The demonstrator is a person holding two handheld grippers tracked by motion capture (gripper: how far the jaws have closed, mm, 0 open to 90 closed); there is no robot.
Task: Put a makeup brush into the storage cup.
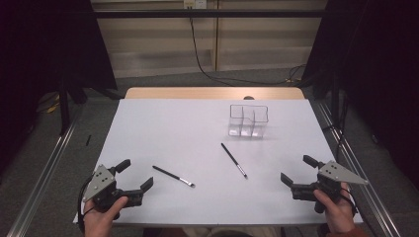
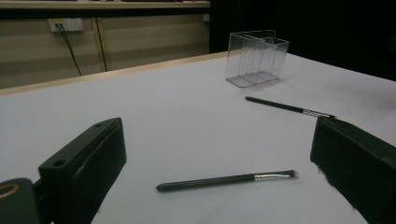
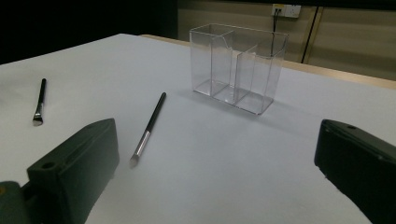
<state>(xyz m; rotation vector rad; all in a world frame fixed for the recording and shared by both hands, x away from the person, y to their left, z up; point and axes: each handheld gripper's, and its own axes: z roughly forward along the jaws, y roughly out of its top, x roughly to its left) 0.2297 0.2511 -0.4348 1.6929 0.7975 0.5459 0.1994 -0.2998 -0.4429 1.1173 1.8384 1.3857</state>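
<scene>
A: Start with your left gripper (image 1: 135,175). How does it sit?

B: You hold it low at the near left corner of the table (image 1: 163,128), jaws spread wide with nothing between them. In the left gripper view the two black jaws stand far apart, and a brush (image 2: 227,180) lies flat on the white top just ahead of the gap.

A: And your right gripper (image 1: 298,169)?

B: Same story at the near right corner: jaws wide apart, gripping nothing, pointing in toward the middle of the table. Your right hand (image 1: 336,210) wraps the handle from below.

A: Where are the brushes, then?

B: Two of them, both lying flat and untouched. The near brush (image 1: 173,176) is just right of your left gripper, bristles toward the right. The far brush (image 1: 233,160) lies near the middle, slanted, bristles toward your edge of the table. They are apart from each other. From the right gripper view the far brush (image 3: 148,129) sits ahead of the left-hand jaw.

A: Anything beyond them?

B: A clear holder (image 1: 248,120) with compartments stands upright farther back, right of centre, well apart from both brushes.
</scene>
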